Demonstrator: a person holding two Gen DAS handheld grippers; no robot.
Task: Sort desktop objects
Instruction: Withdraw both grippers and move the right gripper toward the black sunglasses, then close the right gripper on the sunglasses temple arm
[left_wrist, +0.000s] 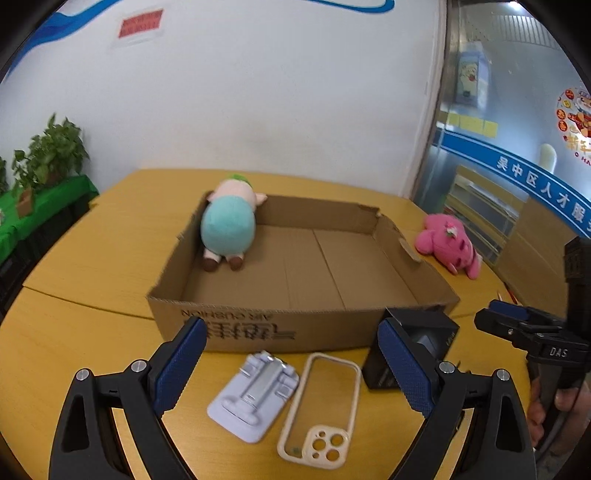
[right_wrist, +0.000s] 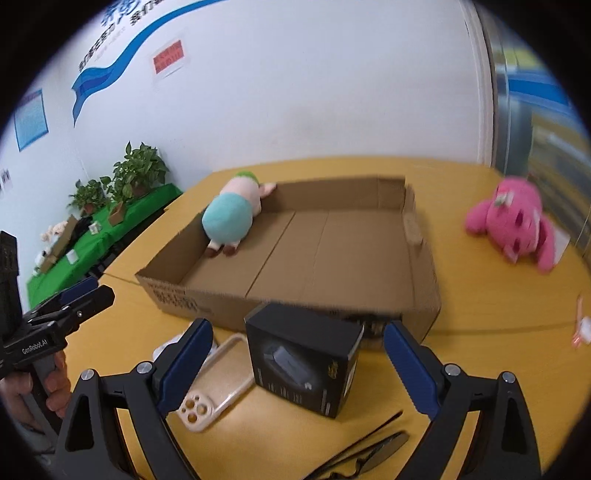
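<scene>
Cardboard box open on yellow table, mid-table, print on near wall. Inside, far-left corner: plush with teal body, pink head against back wall, feet toward camera. Rest of box floor bare.

Outside box, right of it on table: pink plush, lying on its side, apart from box wall.

Near side, in front of box: lilac phone stand flat on table; just right of it, beige phone case, camera cutout nearest. Right again, black carton upright, close to box's near wall.

Left gripper wide open, empty, above stand and case. Right gripper wide open, empty, fingers either side of black carton, not touching.

Dark glasses on table, near edge, right-wrist view. Potted plants on green-covered bench at left wall.
</scene>
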